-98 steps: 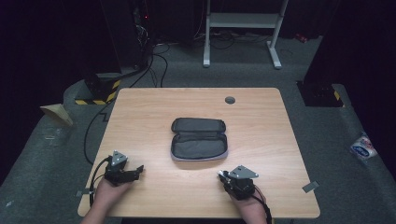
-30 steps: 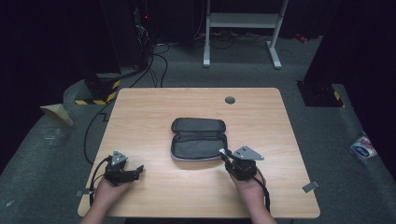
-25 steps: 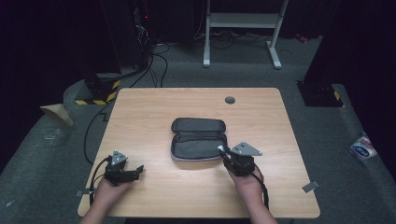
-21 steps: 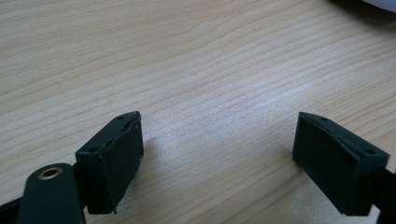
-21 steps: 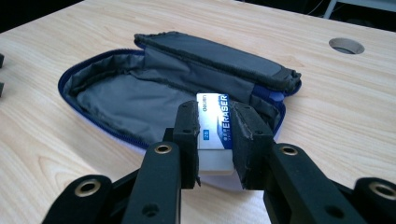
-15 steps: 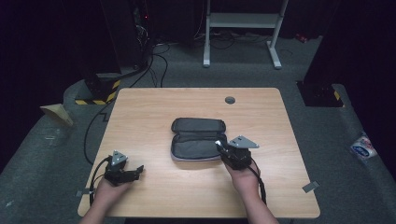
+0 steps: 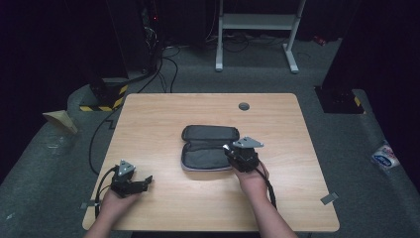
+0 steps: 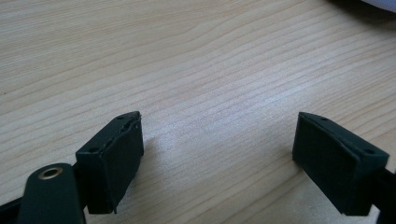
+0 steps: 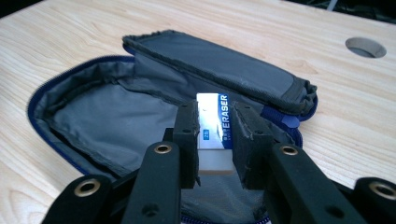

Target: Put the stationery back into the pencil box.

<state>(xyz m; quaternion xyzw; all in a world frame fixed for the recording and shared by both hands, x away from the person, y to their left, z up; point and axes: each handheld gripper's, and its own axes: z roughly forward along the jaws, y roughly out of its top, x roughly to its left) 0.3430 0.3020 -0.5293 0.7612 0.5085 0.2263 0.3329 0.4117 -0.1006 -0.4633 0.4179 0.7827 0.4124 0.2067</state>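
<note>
A grey pencil case (image 7: 208, 147) lies unzipped in the middle of the wooden table (image 7: 163, 119), its lid folded back. In the right gripper view the case (image 9: 112, 112) gapes with a blue zip edge. My right gripper (image 9: 214, 135) is shut on a white eraser (image 9: 213, 122) in a blue and white sleeve, held over the case's near right end. From above, that right gripper (image 7: 231, 151) sits at the case's right edge. My left gripper (image 7: 146, 181) rests at the table's front left, and its view shows the left gripper (image 8: 218, 154) open over bare wood.
A round cable hole (image 7: 243, 106) sits near the table's far edge. Black cables and a white metal frame (image 7: 257, 25) stand on the floor behind. A yellow-and-black striped block (image 7: 104, 101) is at the table's back left corner. A small packet (image 7: 384, 156) lies on the floor at right.
My right hand has carried the eraser from the table's front right up and leftward to the case's right edge. The left hand has stayed put.
</note>
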